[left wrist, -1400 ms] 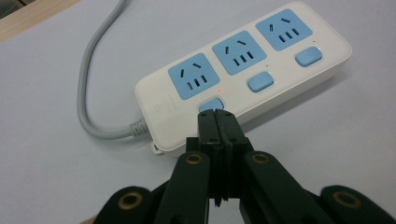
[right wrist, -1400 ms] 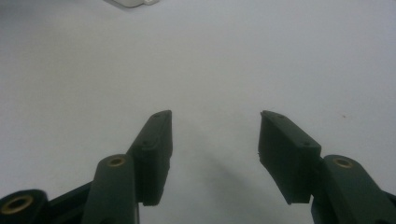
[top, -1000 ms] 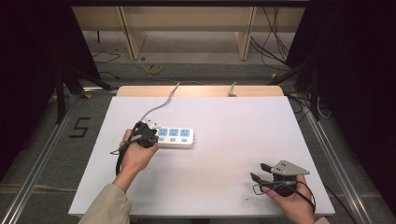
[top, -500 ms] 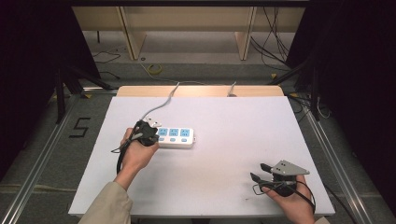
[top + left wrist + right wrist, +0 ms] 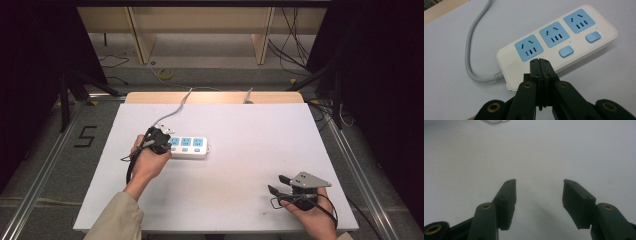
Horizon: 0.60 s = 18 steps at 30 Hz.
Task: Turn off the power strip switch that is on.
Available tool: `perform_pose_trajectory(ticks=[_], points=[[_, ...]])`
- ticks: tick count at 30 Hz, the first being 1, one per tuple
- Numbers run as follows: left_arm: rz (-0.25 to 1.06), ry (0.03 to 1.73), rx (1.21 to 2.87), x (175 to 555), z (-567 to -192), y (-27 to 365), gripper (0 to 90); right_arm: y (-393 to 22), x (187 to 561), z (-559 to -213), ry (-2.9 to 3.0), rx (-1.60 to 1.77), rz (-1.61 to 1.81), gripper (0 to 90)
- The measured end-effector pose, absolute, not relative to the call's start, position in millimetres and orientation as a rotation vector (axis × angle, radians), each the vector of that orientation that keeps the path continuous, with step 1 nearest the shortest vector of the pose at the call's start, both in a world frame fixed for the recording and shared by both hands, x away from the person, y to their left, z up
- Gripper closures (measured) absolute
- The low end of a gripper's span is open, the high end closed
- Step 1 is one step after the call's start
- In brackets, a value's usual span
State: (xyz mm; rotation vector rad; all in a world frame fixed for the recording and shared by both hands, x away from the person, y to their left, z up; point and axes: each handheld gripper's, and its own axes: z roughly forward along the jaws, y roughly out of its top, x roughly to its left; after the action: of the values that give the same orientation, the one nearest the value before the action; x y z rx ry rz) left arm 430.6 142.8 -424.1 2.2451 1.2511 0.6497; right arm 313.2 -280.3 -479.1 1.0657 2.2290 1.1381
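Power strip [image 5: 189, 147] sits left of the bench's [image 5: 250, 200] middle in the high view, its grey cable [image 5: 175, 107] running off toward 12 o'clock. Your left hand-held gripper [image 5: 165, 142] is at its cable end, clenched with nothing between the jaws; your right hand-held gripper [image 5: 277, 184] rests well apart at about 4 o'clock, near the front edge, jaws spread and empty.

In the left gripper view, the closed tips [image 5: 540, 65] sit over the strip's near edge, just below the first blue socket [image 5: 529, 50] — the one with no visible button of its own. Two blue switches [image 5: 566, 51] lie toward 2 o'clock. If you mean to press one, my guess is you could land on the socket face or the bare casing instead. Push at a slant and the light strip may skid across the smooth bench or pivot about its cable, since nothing holds it down.

In the right gripper view, the released jaws [image 5: 537, 195] look across bare bench, with a corner of the strip [image 5: 495, 121] at 11 o'clock — too far off to steady it. Bring it nearer, or expect drift.
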Motion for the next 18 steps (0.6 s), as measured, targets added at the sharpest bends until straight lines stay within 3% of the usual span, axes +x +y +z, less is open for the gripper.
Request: perform_pose_trajectory(ticks=[18], points=[[0.648, 1.247, 2.265, 437.0, -421.0, 139.4, 89.6, -280.1, 313.6, -479.6, 2.229, 1.064, 1.14, 45.7]])
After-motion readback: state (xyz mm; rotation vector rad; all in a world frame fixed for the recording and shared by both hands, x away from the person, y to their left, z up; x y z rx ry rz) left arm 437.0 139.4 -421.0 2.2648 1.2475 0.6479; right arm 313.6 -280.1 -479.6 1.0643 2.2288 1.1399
